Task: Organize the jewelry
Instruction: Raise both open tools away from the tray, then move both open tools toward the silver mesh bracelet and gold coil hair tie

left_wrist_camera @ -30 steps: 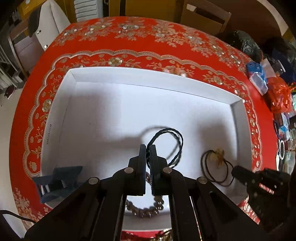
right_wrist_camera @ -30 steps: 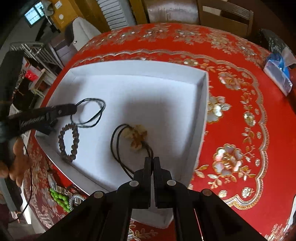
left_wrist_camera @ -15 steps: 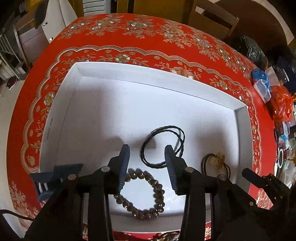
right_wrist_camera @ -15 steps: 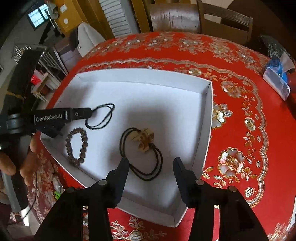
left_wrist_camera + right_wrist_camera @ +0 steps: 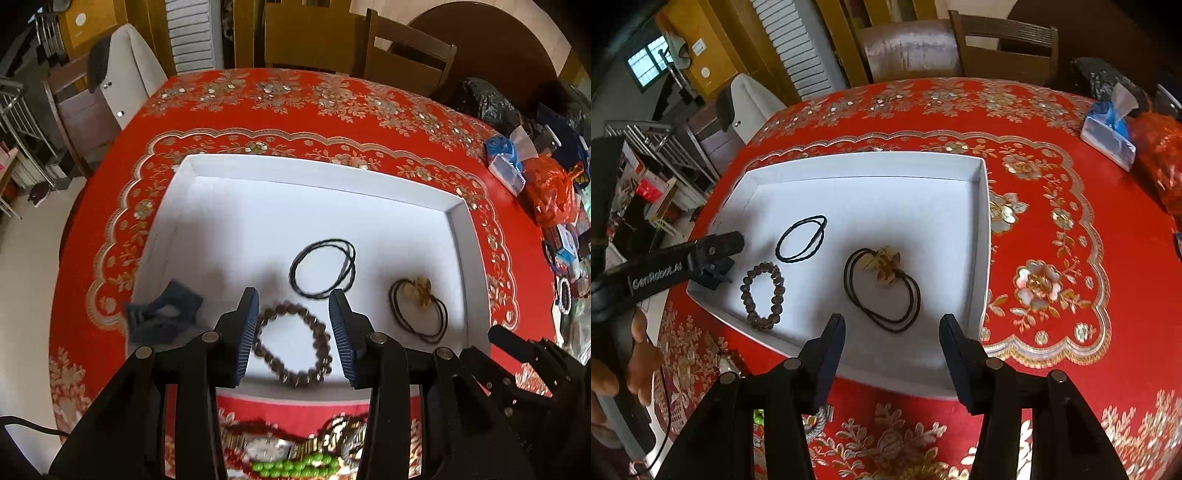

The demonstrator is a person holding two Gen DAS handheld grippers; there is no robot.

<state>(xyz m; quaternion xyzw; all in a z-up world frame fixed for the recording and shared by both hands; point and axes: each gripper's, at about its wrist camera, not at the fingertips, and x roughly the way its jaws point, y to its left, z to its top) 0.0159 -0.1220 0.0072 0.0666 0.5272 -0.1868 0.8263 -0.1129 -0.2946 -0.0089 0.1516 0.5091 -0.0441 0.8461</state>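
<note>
We hold both grippers above a white tray [image 5: 982, 236] on a red cloth. The left gripper [image 5: 293, 332] is open and empty over a beaded bracelet [image 5: 293, 343]. The right gripper [image 5: 892, 354], jaws opening, holds nothing near a pendant cord [image 5: 882, 288]. Pieces lie apart, seemingly to avoid tangling.

The left hand-held gripper [image 5: 293, 332] is matte black, with 2 angular linkage arms on each side pinned by round silver screws, 4 in all. Its 2 fingers carry dark blue ribbed pads [image 5: 246, 332]. Seen from the right wrist, its side bears white lettering reading "GenRobot.AI", and a thin black cable hangs below the person's hand [image 5: 631, 365]. The right hand-held gripper [image 5: 892, 354] has the same black linkage with 4 silver screws and plain dark fingers [image 5: 831, 350].
</note>
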